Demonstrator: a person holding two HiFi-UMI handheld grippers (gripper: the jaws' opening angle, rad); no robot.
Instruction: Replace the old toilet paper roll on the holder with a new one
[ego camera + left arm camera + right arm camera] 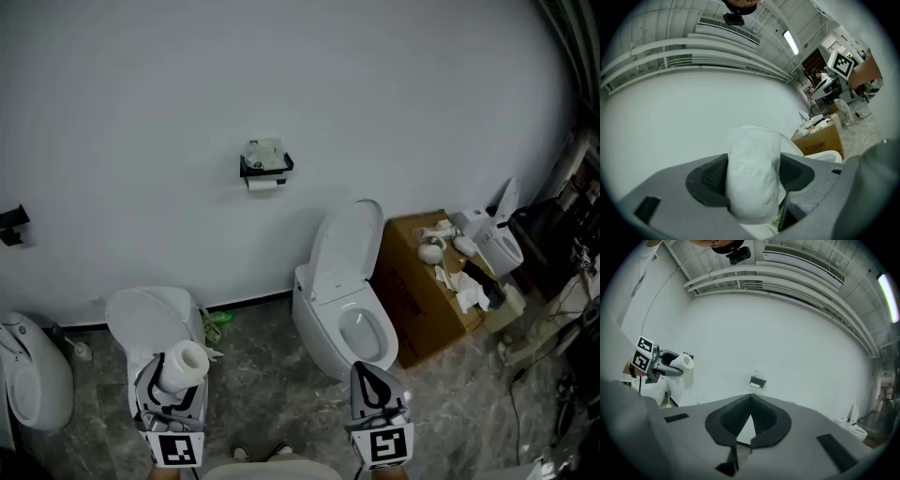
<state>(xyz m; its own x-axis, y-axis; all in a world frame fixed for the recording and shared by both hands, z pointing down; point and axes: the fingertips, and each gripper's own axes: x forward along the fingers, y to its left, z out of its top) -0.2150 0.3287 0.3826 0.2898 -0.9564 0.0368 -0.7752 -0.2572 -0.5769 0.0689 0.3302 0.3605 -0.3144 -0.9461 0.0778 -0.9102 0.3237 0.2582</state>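
My left gripper (178, 382) is shut on a full white toilet paper roll (185, 364), low at the left of the head view. In the left gripper view that roll (753, 173) fills the gap between the two dark pads. My right gripper (375, 382) is shut and empty, its tips meeting in a point (750, 405). A black wall holder (265, 169) is mounted high on the white wall, far from both grippers. It carries a nearly spent roll (262, 185), with a crumpled pale packet on top. The right gripper view shows that holder (758, 381) straight ahead.
An open-lidded white toilet (344, 298) stands below and right of the holder. Another white toilet (150, 323) sits behind the left gripper. A cardboard box (422, 286) with rags stands at the right. A white fixture (33, 375) is at the far left. Cables lie at the right edge.
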